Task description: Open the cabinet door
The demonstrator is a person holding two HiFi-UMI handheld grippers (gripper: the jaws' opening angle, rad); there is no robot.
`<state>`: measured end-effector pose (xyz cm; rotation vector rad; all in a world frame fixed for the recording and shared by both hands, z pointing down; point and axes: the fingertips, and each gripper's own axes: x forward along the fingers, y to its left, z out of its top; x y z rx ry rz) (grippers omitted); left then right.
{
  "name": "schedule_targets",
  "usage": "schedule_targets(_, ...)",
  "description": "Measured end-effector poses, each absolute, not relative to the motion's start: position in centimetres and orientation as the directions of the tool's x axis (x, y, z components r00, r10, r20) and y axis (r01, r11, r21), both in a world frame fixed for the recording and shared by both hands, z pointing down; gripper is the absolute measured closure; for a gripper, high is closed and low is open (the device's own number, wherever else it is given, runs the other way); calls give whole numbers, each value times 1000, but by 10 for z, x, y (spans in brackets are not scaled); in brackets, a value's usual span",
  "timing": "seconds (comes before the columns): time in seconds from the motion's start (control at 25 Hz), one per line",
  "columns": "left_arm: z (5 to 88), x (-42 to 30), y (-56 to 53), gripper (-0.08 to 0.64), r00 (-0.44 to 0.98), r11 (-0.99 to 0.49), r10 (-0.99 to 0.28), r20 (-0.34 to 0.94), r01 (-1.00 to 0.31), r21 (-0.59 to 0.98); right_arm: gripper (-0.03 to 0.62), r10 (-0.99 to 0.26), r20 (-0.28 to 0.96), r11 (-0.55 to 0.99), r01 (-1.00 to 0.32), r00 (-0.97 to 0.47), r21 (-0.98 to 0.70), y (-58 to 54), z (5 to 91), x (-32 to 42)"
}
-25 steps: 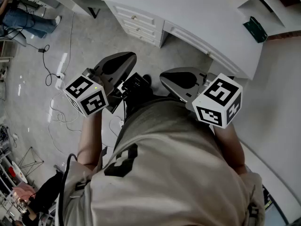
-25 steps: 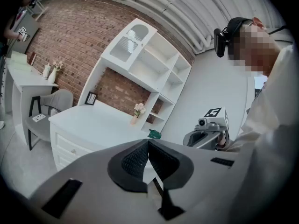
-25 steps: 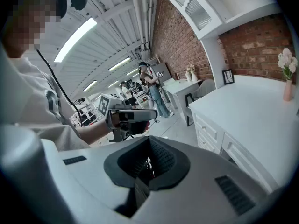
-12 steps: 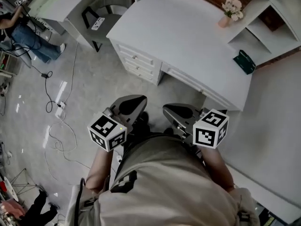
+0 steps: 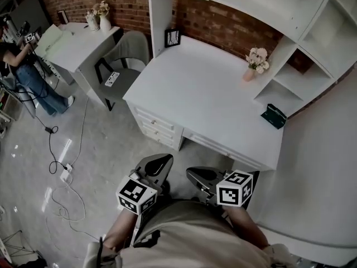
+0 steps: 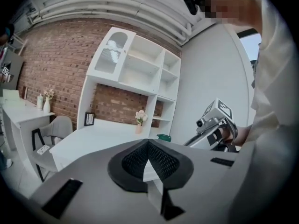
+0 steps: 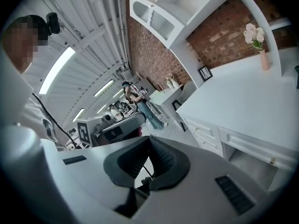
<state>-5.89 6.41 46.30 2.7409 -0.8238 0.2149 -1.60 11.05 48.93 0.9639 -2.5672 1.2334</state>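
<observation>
Both tools are pinched shut on nothing: the left tool (image 6: 148, 142) shows its pads tip to tip, and so does the right tool (image 7: 149, 139). They hang low at 6 o'clock, well short of the table (image 5: 206, 94). The cabinet door (image 6: 113, 55), arched and glazed, sits high in the hutch at 11 o'clock in the left gripper view and looks closed. My worry is the reach. Leaning over the table could sweep the flower vase (image 5: 247, 74) at 1 o'clock. Shut jaws would only bump the door, and I cannot make out a handle.
</observation>
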Motion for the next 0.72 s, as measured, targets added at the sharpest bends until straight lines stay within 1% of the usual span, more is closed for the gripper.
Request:
schedule_targets(0.16,469,-72,47,545,795,-753,-551,253,-604,260,569,-490,368,460,-593,-790,-661,103,486,-20)
schedule_targets(0.44,471,-96,24,545,778,-711,-580,242,-628,316,569,-493,375,441,-597,-785,-670,84,488,-30)
schedule_targets(0.72,473,-118,11,545,769,-700,-592,241,-639,318,569,-487,368,438,-586,-792,-682,68,488,-50)
